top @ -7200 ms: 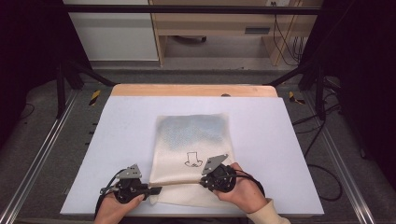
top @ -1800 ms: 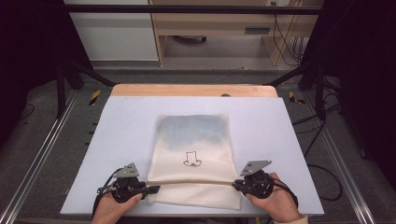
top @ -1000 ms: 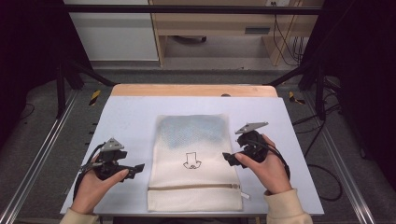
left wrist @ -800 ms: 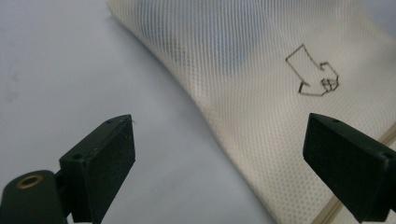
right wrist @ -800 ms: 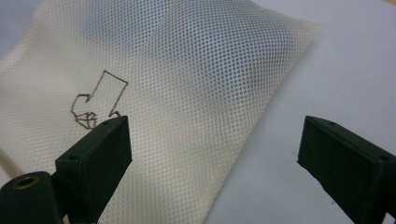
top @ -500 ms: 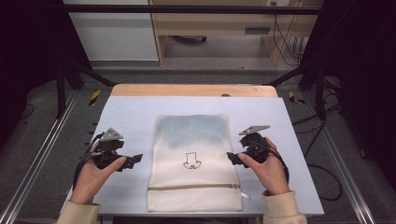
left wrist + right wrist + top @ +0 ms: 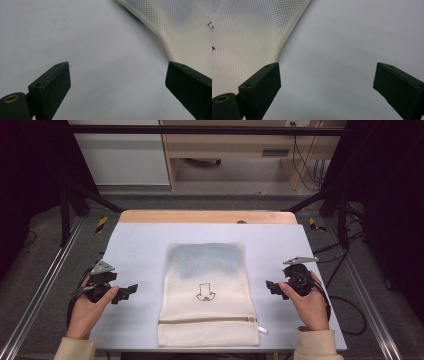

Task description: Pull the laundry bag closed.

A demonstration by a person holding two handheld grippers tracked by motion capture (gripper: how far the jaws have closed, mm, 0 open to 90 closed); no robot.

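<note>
A cream mesh zip bag lies flat in the middle of the white table, something bluish showing through its far half, a small black drawing at its centre and the zipper near its front end. My left gripper hovers open left of the bag, apart from it; the bag's mesh edge runs past its right jaw, and the gripper holds nothing. My right gripper stands open just right of the bag, its own view showing the mesh behind the empty gap.
A wooden strip borders the table's far edge. Metal frame rails run along both sides, with cables on the floor at right. Cabinets stand beyond the table.
Both grippers let go of the bag's front corners, opened and drew outward to the bag's sides. In the last half second each moved a little farther from the bag.
</note>
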